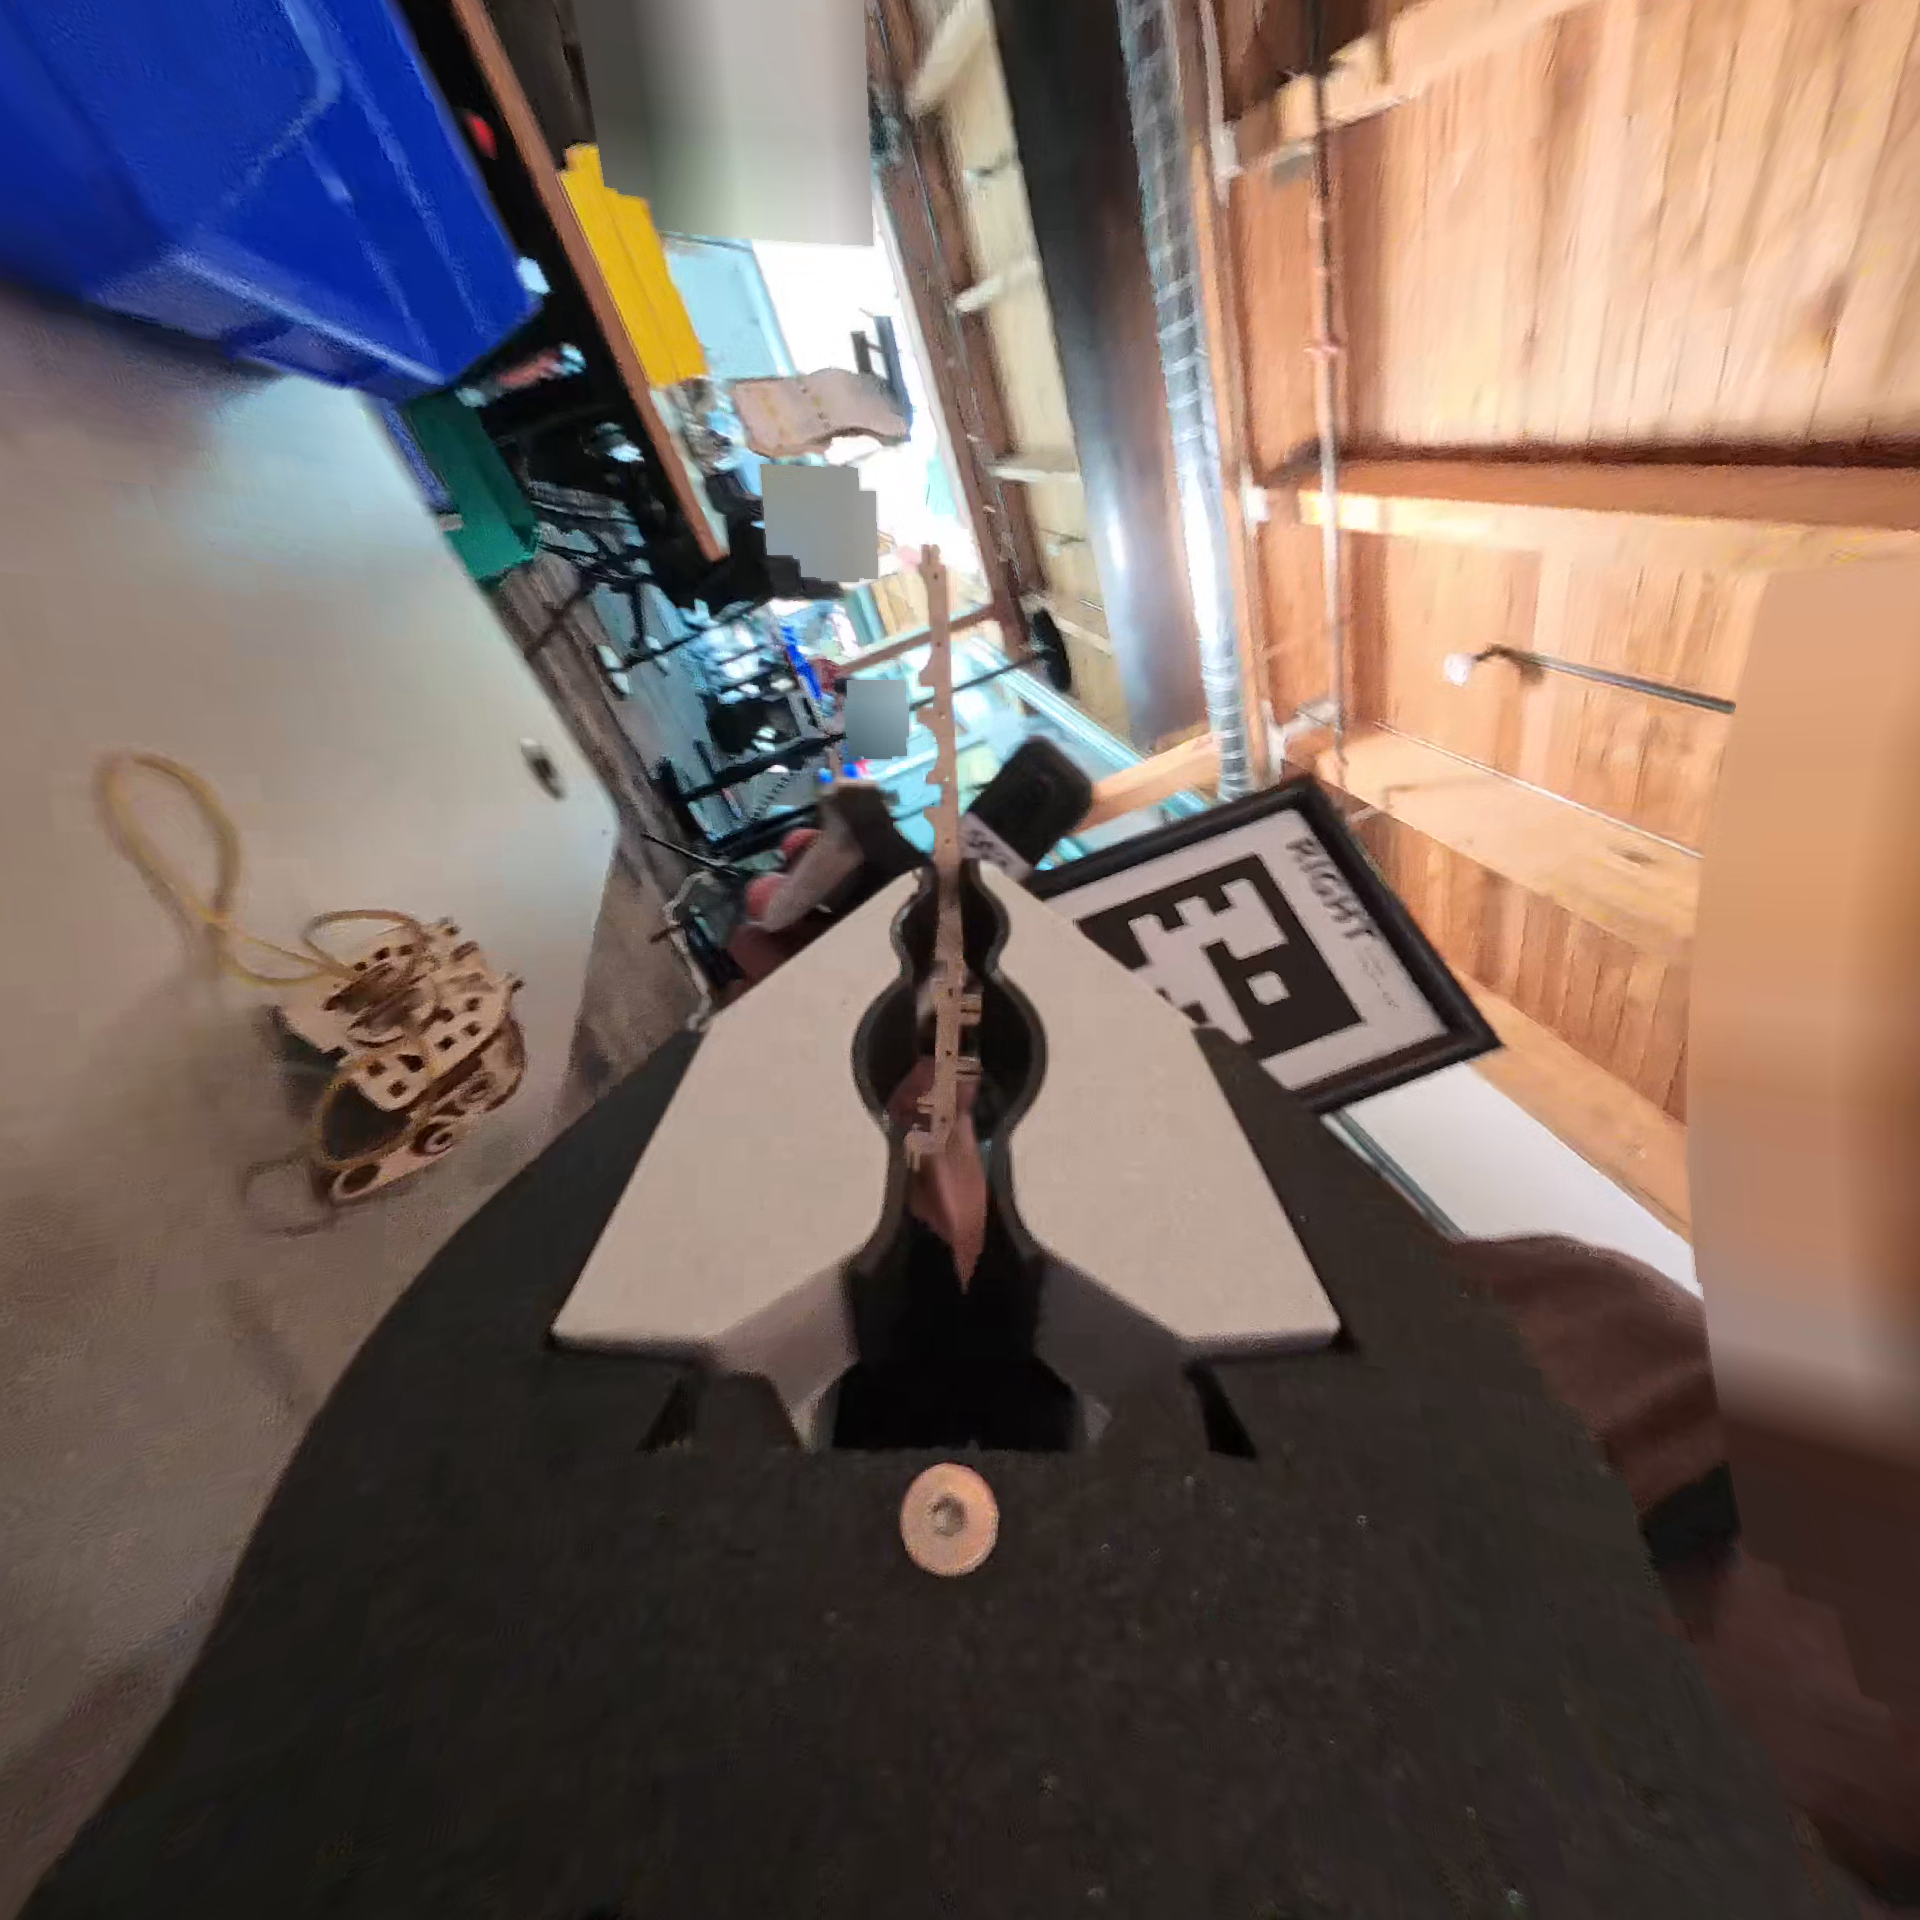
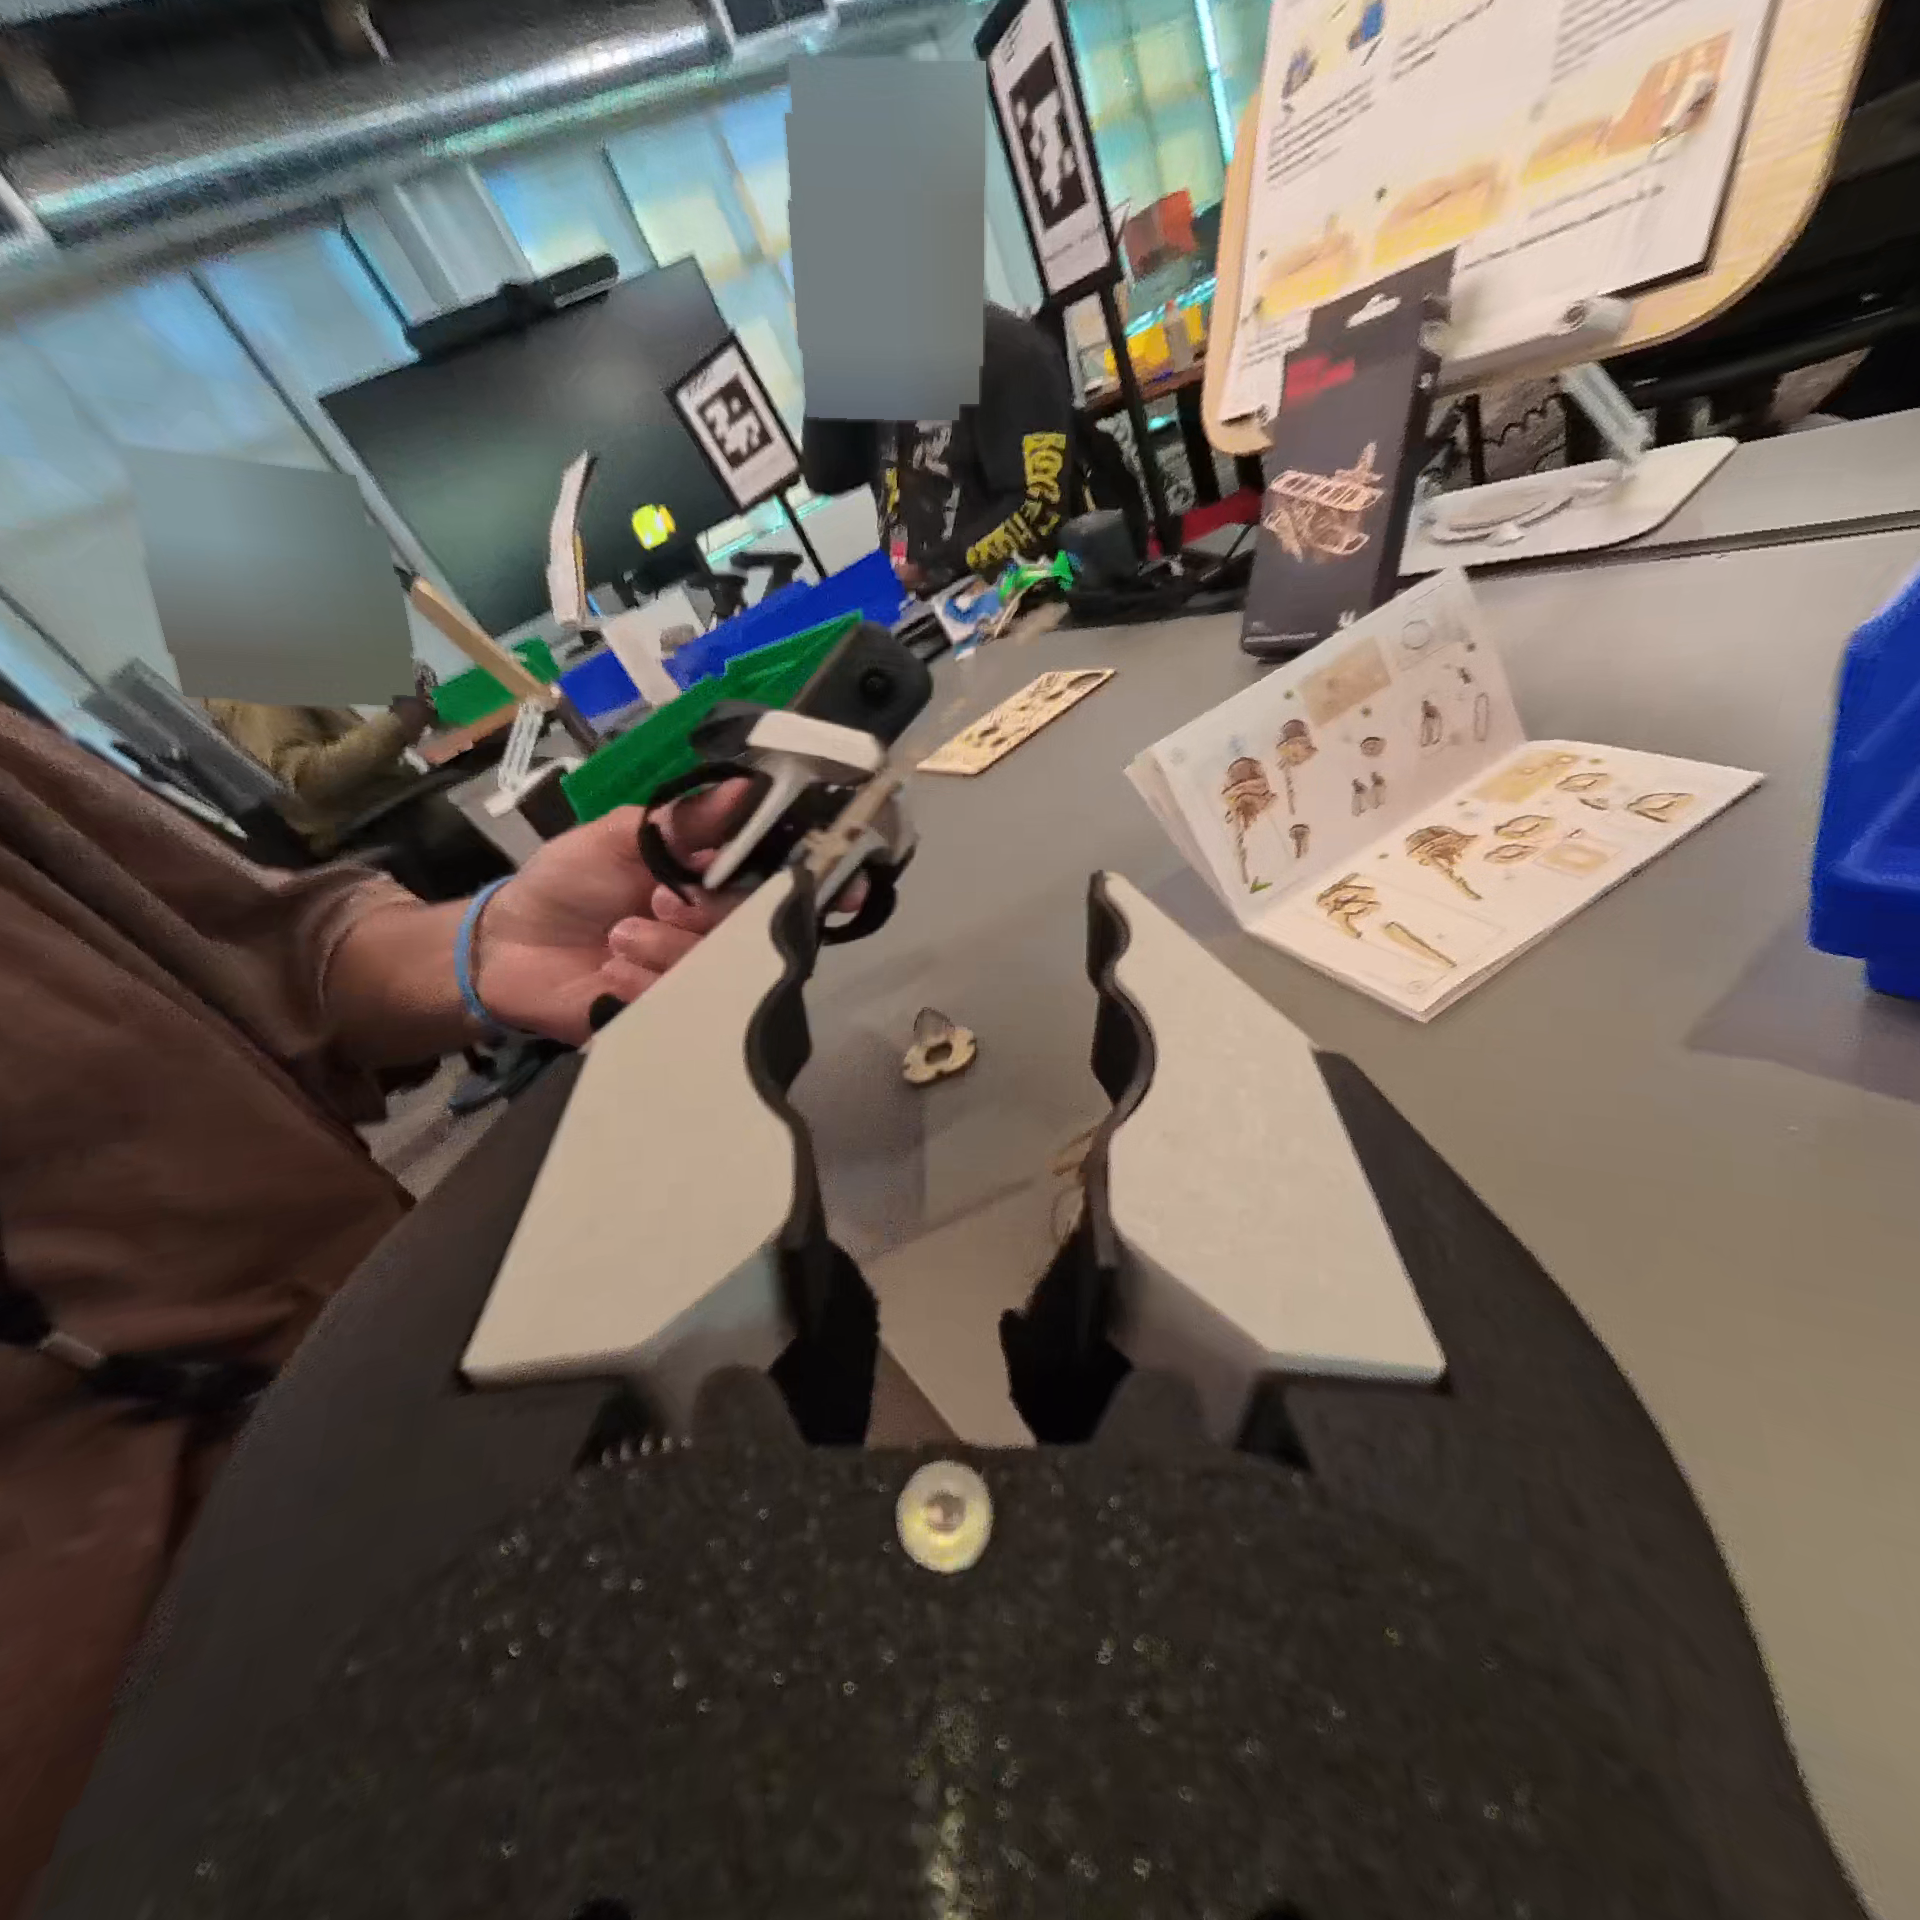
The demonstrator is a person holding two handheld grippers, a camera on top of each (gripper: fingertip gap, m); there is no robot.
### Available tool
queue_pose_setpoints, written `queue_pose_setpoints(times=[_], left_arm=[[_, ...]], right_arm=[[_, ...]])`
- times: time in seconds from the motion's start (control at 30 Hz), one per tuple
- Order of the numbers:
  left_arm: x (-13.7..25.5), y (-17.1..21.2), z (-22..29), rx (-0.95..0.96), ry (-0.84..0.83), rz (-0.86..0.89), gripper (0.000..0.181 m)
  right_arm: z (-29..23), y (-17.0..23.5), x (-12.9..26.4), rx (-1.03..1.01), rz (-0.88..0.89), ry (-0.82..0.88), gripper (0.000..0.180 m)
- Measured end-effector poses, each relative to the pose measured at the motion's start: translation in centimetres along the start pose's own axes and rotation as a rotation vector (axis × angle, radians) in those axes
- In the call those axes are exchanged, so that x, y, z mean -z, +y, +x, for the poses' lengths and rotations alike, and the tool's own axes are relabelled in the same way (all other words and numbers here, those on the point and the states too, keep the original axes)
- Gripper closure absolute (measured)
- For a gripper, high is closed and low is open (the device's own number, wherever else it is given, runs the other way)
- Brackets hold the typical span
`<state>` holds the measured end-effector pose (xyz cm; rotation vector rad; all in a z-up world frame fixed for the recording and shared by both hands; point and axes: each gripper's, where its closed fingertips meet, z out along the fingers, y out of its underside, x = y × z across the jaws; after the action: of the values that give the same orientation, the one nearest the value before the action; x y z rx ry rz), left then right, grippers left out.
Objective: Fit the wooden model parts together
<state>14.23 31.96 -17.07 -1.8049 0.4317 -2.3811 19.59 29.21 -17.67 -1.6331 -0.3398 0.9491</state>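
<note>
Pale laser-cut wood: one thin notched strip [image 1: 940, 831] pinched edge-on by left gripper [image 1: 948, 894], fingers [image 1: 790, 1122] narrowed tight onto it, long axis running fwd along the fingers & past the tips into open air. Also seen in right wrist view as small strip [image 2: 857, 821] in that gripper [image 2: 821, 800], held up off the counter [image 2: 1558, 1195] by a hand [image 2: 566, 935]. One part-built wooden model [image 1: 410, 1049] w/ yellowish rubber bands on the pale counter [image 1: 312, 675], well apart to the left. Right gripper [image 2: 940, 904] w/ fingers [image 2: 665, 1143] spread wide, nothing between; one small flat lobed wooden piece [image 2: 938, 1049] lying on counter beyond the gap. One wooden parts sheet [image 2: 1013, 722] flat farther back. One open instruction booklet [image 2: 1434, 821], one dark kit box [image 2: 1330, 468] upright, one blue bin [image 2: 1870, 831] at right edge. Printing on booklet & box not given.
</note>
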Motion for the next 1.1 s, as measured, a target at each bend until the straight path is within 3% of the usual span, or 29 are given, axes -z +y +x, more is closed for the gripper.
queue_pose_setpoints(times=[0.13,0.23,0.37,0.47,0.6,0.67,0.83,0.97,1.03,1.1], left_arm=[[-0.6,0.2,-1.9,-0.005,-0.086,0.091,0.180],[-1.2,1.3,-2.6,-0.142,-0.181,0.077,0.179],[-1.3,1.5,-2.0,-0.254,-0.258,0.112,0.179],[-1.1,1.1,-1.9,-0.295,-0.315,0.147,0.179],[-1.4,1.4,-1.9,-0.317,-0.349,0.157,0.179],[-1.5,1.7,-1.8,-0.352,-0.366,0.150,0.179],[-1.3,1.9,-2.0,-0.500,-0.412,0.066,0.179],[1.5,3.7,-6.0,-0.572,-0.638,-0.092,0.151],[2.0,6.0,-7.0,-0.531,-0.668,-0.118,0.137],[1.9,7.8,-7.6,-0.542,-0.709,-0.144,0.136]], right_arm=[[-2.3,2.2,-1.7,0.163,-0.119,0.061,0.132],[-3.3,2.4,-2.5,0.103,-0.109,0.074,0.149],[-3.3,3.9,-2.6,-0.058,-0.187,0.018,0.139],[-3.3,3.9,-3.4,0.026,-0.183,0.120,0.139],[-2.0,3.9,-3.7,0.166,-0.183,0.327,0.153],[-1.9,3.7,-3.6,0.181,-0.187,0.354,0.171],[-0.7,3.0,-2.1,0.194,-0.263,0.370,0.177],[3.4,-0.4,0.7,0.095,-0.258,0.387,0.177],[5.2,0.8,0.7,0.038,-0.294,0.340,0.177],[6.2,3.3,0.2,-0.087,-0.327,0.284,0.177]])
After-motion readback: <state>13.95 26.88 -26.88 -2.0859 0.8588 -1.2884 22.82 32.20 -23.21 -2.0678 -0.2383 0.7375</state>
